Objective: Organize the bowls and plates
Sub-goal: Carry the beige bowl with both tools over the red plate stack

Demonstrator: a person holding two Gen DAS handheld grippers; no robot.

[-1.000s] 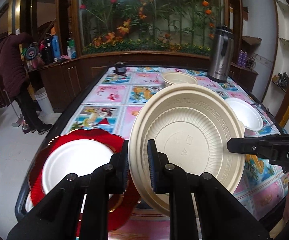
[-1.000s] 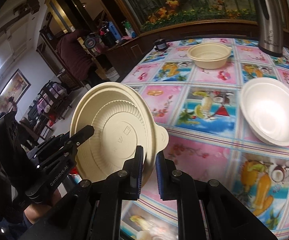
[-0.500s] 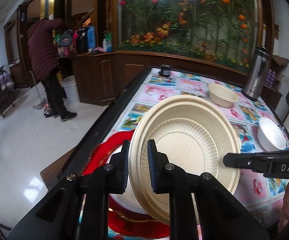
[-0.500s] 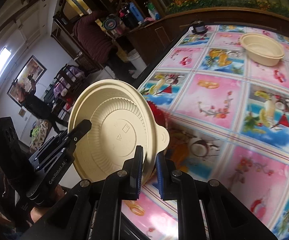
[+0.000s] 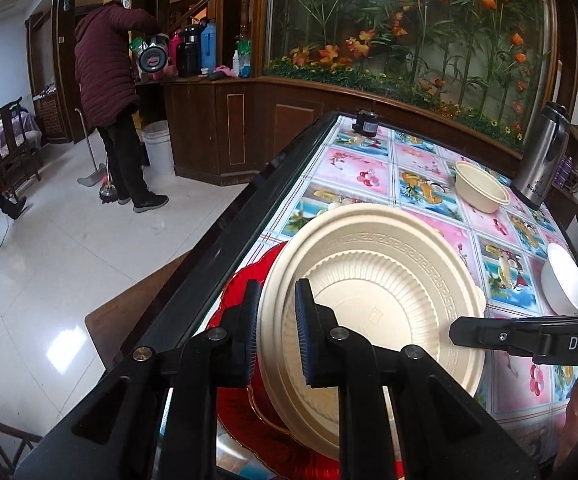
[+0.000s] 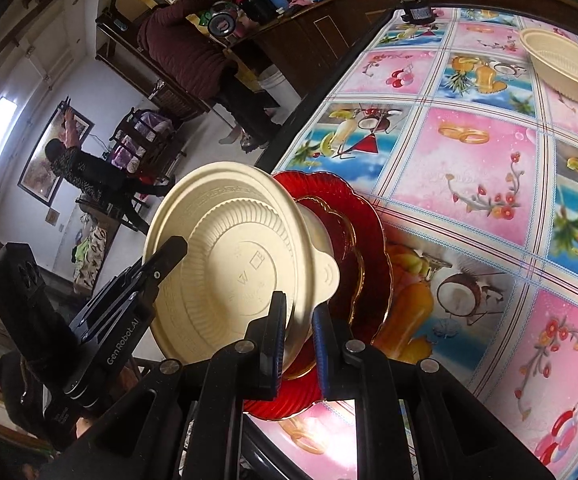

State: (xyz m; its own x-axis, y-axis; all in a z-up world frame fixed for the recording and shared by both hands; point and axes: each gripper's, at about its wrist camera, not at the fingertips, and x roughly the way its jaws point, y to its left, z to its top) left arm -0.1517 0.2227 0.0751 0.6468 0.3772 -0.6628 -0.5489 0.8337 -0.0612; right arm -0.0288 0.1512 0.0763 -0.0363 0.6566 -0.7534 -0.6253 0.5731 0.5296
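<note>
A cream ribbed plate (image 5: 389, 280) with a small tab is held tilted, underside towards me, by both grippers. My left gripper (image 5: 275, 332) is shut on its near-left rim. My right gripper (image 6: 299, 344) is shut on the rim beside the tab. The cream plate (image 6: 241, 264) hangs just over a stack of red scalloped plates (image 6: 365, 248) at the table's left edge. Most of the red stack (image 5: 257, 268) is hidden behind it. A cream bowl (image 5: 481, 192) and a white bowl (image 5: 565, 280) stand further along the table.
A steel thermos (image 5: 541, 156) stands at the far right and a small black object (image 5: 365, 124) at the far end. The table's dark edge (image 5: 225, 248) runs along the left. Beyond it, a person in a maroon jacket (image 5: 105, 60) stands at a wooden counter.
Both grippers have carried the cream plate leftwards across the table and slightly down, from beside the red plates to right over them. The white plate on the red stack is now covered.
</note>
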